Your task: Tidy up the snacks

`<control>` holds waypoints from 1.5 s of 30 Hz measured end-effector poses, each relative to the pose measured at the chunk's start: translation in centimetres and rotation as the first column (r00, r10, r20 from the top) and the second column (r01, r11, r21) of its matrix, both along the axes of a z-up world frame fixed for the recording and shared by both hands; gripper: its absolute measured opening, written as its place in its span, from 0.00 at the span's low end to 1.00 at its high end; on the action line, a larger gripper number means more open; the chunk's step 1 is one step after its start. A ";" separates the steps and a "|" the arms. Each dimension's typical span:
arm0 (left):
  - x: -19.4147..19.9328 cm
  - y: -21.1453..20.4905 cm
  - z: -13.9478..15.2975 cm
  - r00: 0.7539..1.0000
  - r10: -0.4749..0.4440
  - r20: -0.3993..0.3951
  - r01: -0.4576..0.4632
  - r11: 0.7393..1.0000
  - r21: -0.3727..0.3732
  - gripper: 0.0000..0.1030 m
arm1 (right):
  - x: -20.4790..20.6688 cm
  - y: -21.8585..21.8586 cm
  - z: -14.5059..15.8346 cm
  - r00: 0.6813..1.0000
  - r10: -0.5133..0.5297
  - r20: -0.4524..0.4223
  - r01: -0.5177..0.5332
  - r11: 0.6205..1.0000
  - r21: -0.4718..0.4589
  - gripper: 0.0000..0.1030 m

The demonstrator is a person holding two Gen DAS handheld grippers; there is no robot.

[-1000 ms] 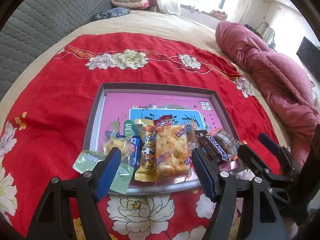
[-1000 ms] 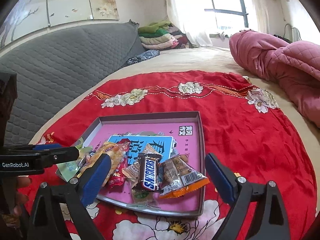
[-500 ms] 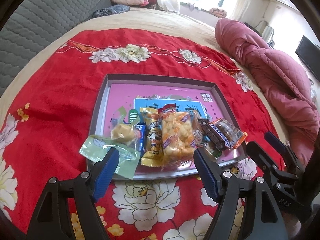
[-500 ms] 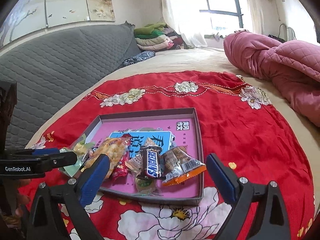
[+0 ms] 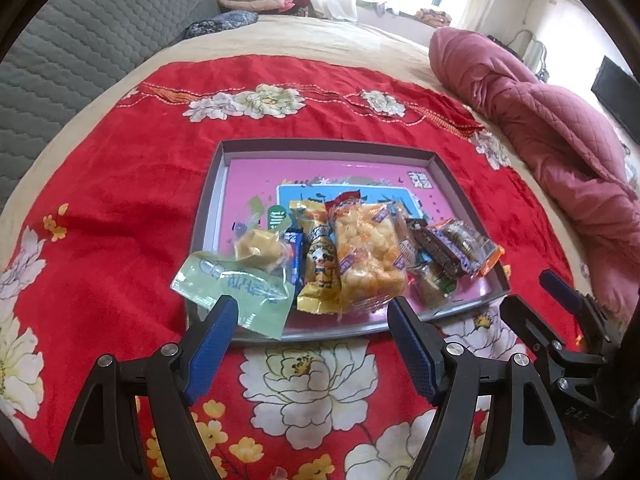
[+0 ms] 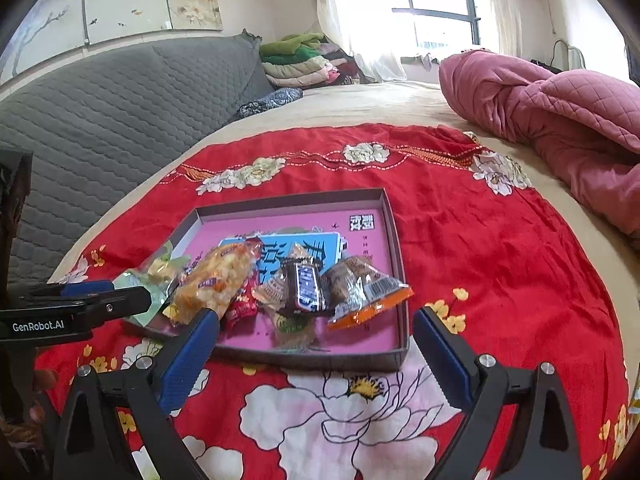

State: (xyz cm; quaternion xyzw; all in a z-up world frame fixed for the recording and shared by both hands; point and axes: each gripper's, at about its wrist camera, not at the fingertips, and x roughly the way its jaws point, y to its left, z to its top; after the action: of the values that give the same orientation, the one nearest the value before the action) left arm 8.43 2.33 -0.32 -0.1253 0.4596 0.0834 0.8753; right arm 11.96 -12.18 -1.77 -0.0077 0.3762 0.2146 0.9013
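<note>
Both hand-held grippers are hovering with jaws spread and nothing between the pads: the left gripper at the bottom centre of its own view, the right gripper at the bottom centre of its view.

Snacks are lying in a loose row across the near half of a shallow tray with a pink printed floor. In the left wrist view, a clear packet of puffed rice cake is sitting just above the left gripper's open jaws, its long axis running away from the camera, roughly in line with the fingers. Beside it to the left, a yellow wrapped bar is lying the same way, and further left a pale green pouch is hanging over the tray's near rim, almost touching the left blue pad.

In the right wrist view, a dark Snickers bar is lying just above the middle of the right gripper's gap, long axis also pointing away, with an orange-edged packet angled beside it toward the tray's right wall.

By my reading, the left gripper is nearer the rice cake and green pouch, the right one nearer the chocolate bar; either would need to be pushing forward and down, since each packet is lying ahead of the fingertips rather than between them.

Around the tray, a red flowered cloth is covering the bed, with a pink quilt bunched at the upper right.
</note>
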 end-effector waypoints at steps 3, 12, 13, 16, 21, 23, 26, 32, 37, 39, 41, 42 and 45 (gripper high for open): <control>-0.3 -0.1 -0.3 1.000 0.000 -0.010 0.000 1.000 0.017 0.76 | -0.3 0.1 -0.2 1.000 -0.004 -0.014 0.004 1.000 -0.013 0.95; -0.8 0.1 -1.0 1.000 0.010 -0.023 -0.010 1.000 -0.005 0.76 | -1.0 0.4 -0.6 1.000 -0.015 -0.027 0.013 0.999 -0.048 0.95; -0.9 0.1 -1.1 1.000 0.012 -0.025 -0.012 1.000 -0.006 0.76 | -1.1 0.4 -0.7 0.999 -0.016 -0.029 0.014 0.999 -0.051 0.95; -1.2 -0.1 -1.4 0.999 0.013 -0.032 -0.013 1.000 -0.002 0.76 | -1.4 0.6 -0.8 0.999 -0.022 -0.039 0.020 0.998 -0.058 0.95; -1.9 -0.8 -1.8 0.999 0.007 -0.047 -0.007 1.000 0.003 0.76 | -1.8 0.4 -0.7 0.997 -0.036 -0.068 0.033 0.998 -0.053 0.95; -2.2 -1.1 -1.8 0.999 -0.001 -0.050 0.001 1.000 0.003 0.76 | -2.1 0.3 -0.8 0.995 -0.046 -0.087 0.042 0.998 -0.056 0.95; -2.6 -1.4 -1.8 0.999 -0.005 -0.053 0.005 1.000 0.004 0.76 | -2.7 0.1 -0.9 0.992 -0.060 -0.113 0.055 0.997 -0.053 0.95; -3.5 -1.9 -2.2 0.997 -0.011 -0.077 0.011 1.000 0.003 0.76 | -3.8 0.0 -1.0 0.989 -0.068 -0.135 0.061 0.997 -0.057 0.95; -4.3 -2.1 -2.1 0.997 -0.007 -0.082 0.007 1.000 0.007 0.76 | -4.9 0.2 -0.9 0.987 -0.076 -0.142 0.065 0.995 -0.081 0.95; -4.7 -2.1 -1.7 0.997 -0.005 -0.076 0.006 1.000 0.014 0.76 | -5.4 0.3 -0.9 0.985 -0.076 -0.152 0.063 0.994 -0.088 0.95; -5.0 -2.1 -1.5 0.997 -0.001 -0.074 0.002 1.000 0.017 0.76 | -5.8 0.3 -0.9 0.985 -0.074 -0.158 0.059 0.994 -0.094 0.95; -5.1 -2.0 -1.5 0.997 0.001 -0.074 0.000 1.000 0.019 0.76 | -6.1 0.3 -0.9 0.984 -0.071 -0.161 0.056 0.994 -0.094 0.95; -5.4 -2.0 -1.5 0.997 0.001 -0.082 0.001 1.000 0.019 0.76 | -6.5 0.6 -0.7 0.987 -0.063 -0.151 0.047 0.993 -0.104 0.95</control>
State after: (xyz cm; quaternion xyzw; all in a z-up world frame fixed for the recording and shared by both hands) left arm 3.01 0.30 -1.83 -0.1133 0.4942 0.0929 0.8569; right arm 5.44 -11.60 -2.49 -0.0258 0.4551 0.1704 0.8736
